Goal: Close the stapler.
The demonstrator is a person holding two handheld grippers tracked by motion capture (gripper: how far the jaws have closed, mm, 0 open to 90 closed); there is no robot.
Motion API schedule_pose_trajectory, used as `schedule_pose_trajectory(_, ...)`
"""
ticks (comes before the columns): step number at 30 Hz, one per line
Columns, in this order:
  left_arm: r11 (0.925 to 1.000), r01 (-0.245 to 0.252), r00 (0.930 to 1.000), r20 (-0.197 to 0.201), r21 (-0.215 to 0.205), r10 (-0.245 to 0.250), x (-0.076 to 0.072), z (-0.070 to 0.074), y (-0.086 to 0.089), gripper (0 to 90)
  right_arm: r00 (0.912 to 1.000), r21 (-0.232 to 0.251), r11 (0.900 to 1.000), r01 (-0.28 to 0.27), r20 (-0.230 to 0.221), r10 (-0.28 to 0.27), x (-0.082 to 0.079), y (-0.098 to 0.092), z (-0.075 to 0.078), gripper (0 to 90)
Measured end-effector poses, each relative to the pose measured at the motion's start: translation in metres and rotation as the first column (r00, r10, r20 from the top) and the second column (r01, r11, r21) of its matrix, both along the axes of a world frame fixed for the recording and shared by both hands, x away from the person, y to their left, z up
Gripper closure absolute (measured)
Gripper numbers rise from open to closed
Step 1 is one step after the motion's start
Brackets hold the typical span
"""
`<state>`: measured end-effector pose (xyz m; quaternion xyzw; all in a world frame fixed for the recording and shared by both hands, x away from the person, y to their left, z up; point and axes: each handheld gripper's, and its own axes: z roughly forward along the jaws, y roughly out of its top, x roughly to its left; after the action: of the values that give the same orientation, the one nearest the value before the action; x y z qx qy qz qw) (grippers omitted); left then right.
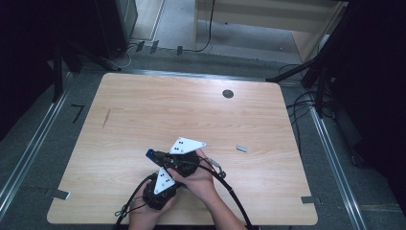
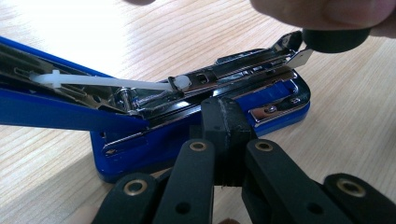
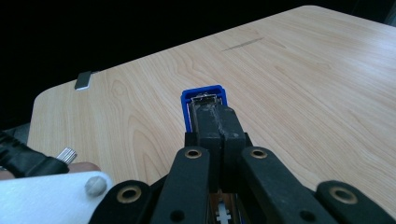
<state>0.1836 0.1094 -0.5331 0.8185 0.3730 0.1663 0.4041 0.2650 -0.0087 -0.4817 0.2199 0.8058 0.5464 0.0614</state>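
Risk no. 1: stapler (image 2: pixel 196 121) is hinged open, blue top arm swung up and away, so its metal magazine lies bare. Left gripper (image 2: pixel 227 122) has both jaws pressed together, nothing between them, tips resting against the stapler's side near the base. A sideways shove from there could skate the base across the smooth table (image 1: pixel 143 110), since nothing clamps it. Right gripper (image 3: pixel 218 122) is likewise closed with nothing clamped, tips lying along the magazine rail w/ the blue front end just beyond. If it pushes off-axis, the white plastic pusher rod (image 2: pixel 107 81) may bend or pop loose. Spring tension could also snap the rail back. A loose strip, prob. staples though too small to be sure, lies well apart to the right (image 1: pixel 242 148), so loading it means a reach away while the stapler sits unsecured.

Look of the thing: glossy blue plastic body, chrome inner channel, small rivets at its end, white pusher w/ rounded head. It sits near the table's near edge, centre-left, under both hands in the high view (image 1: pixel 165 155).
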Motion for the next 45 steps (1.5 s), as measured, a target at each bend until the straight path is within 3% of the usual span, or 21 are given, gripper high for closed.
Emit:
schedule_pose_trajectory(24,1.0,0.003,1.0,-0.003,-0.003,-0.003,0.0,0.0,0.0,90.0,0.9969,-0.086,0.996,-0.034,-0.073,0.028,0.012,0.015,-0.02,90.0)
schedule_pose_trajectory(30,1.0,0.002,1.0,-0.002,-0.001,-0.002,0.0,0.0,0.0,90.0,0.9962,-0.131,0.991,-0.036,-0.084,0.025,0.013,0.019,-0.023,90.0)
schedule_pose_trajectory(32,1.0,0.002,1.0,-0.002,-0.001,-0.002,0.0,0.0,0.0,90.0,0.9969,-0.187,0.982,-0.033,-0.077,0.019,0.012,0.023,-0.025,90.0)
schedule_pose_trajectory(45,1.0,0.003,1.0,-0.003,-0.002,-0.003,0.0,0.0,0.0,90.0,0.9949,-0.205,0.978,-0.035,-0.099,0.014,0.014,0.026,-0.026,90.0)
